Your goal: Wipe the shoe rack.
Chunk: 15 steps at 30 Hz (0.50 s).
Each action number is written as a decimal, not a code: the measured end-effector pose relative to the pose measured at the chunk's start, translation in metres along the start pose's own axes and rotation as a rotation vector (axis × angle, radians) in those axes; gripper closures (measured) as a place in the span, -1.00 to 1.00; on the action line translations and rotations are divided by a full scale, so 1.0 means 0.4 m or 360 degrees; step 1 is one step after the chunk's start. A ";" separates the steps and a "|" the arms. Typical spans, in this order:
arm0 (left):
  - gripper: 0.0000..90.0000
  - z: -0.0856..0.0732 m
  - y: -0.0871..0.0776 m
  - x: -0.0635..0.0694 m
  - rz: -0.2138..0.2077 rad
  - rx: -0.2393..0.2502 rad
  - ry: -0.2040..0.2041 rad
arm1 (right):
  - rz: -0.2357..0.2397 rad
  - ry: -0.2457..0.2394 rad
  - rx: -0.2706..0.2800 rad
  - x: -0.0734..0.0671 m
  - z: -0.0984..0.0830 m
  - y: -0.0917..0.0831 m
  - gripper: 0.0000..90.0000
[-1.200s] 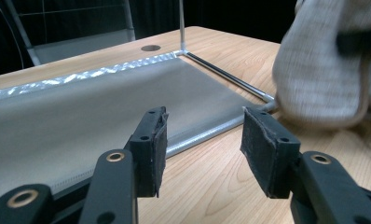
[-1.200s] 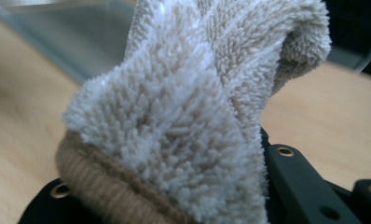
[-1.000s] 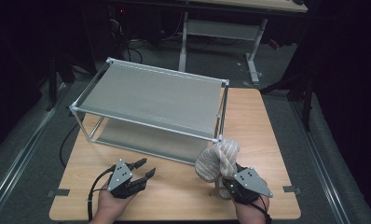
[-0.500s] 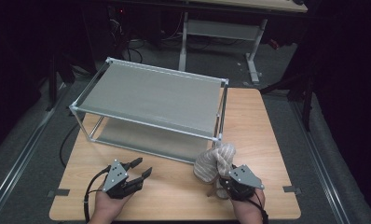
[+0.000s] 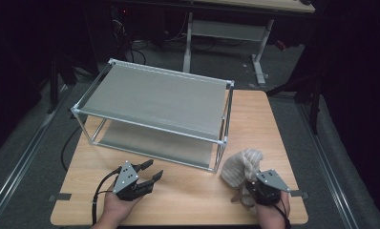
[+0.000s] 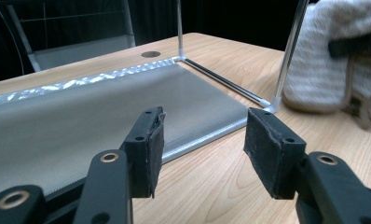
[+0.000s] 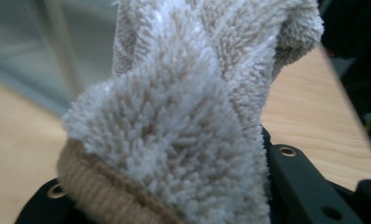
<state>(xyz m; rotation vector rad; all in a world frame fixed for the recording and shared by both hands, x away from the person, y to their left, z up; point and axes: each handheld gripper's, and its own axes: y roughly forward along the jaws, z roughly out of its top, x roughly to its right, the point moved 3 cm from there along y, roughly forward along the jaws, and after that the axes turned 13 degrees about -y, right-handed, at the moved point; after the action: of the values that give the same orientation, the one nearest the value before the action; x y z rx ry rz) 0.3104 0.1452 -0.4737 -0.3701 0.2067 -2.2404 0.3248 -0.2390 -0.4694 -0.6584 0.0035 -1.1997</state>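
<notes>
Lowering the towel (image 5: 241, 167), right gripper (image 5: 255, 187) has sunk.

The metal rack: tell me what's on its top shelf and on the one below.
The rack's top shelf is bare. On the lower shelf, the near strip seen from the left gripper view holds nothing; the top shelf hides the remainder from above. The fuzzy towel sits outside, clamped in the right gripper.

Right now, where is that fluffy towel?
In the high view, the towel is at the table's near right, clamped in the right gripper, beside the metal shelf's front-right leg.
</notes>
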 end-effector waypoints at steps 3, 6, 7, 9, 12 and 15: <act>0.05 -0.002 -0.010 -0.001 0.0008 0.0007 -0.0006 | -0.0081 0.0041 0.0030 0.032 0.003 -0.006 0.47; 0.05 -0.007 -0.028 -0.008 0.0031 0.0004 -0.0017 | -0.0132 0.0094 0.0078 0.060 0.016 0.006 0.47; 0.05 -0.010 -0.044 -0.013 0.0054 0.0013 -0.0023 | -0.0129 0.0102 0.0088 0.060 0.021 0.015 0.47; 0.05 -0.012 -0.056 -0.017 0.0071 0.0020 -0.0031 | -0.0125 0.0100 0.0092 0.060 0.024 0.023 0.47; 0.05 -0.017 -0.082 -0.026 0.0112 0.0034 -0.0048 | -0.0083 0.0089 0.0103 0.046 0.045 0.062 0.47; 0.05 -0.023 -0.110 -0.036 0.0153 0.0045 -0.0065 | -0.0014 0.0070 0.0107 0.025 0.064 0.100 0.47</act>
<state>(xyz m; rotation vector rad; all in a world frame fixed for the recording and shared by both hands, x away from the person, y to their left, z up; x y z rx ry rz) 0.2844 0.1846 -0.4734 -0.3828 0.1678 -2.1370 0.3717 -0.2276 -0.4639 -0.5738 -0.0027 -1.2177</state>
